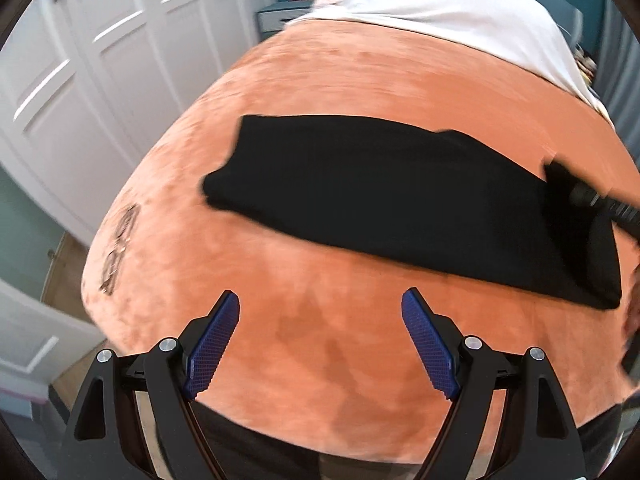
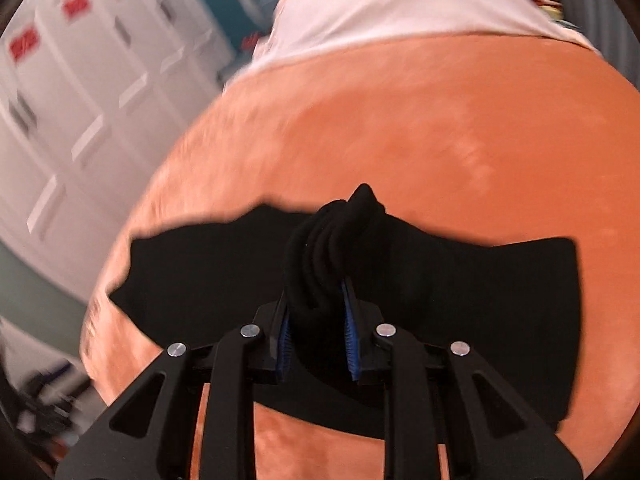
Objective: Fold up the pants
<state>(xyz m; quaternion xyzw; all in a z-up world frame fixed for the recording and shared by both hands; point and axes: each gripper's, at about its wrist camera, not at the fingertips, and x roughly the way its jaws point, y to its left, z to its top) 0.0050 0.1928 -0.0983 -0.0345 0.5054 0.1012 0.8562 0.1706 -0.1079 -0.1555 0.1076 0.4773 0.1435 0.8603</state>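
Note:
Black pants lie folded lengthwise in a long band across an orange blanket on a bed. My left gripper is open and empty, held above bare blanket in front of the pants. My right gripper is shut on a bunched fold of the pants and lifts it a little off the rest of the cloth. In the left wrist view the right gripper shows at the pants' right end.
A white sheet covers the far end of the bed. White panelled wardrobe doors stand at the left. A small grey bedside unit is at the back. Wooden floor shows beside the bed.

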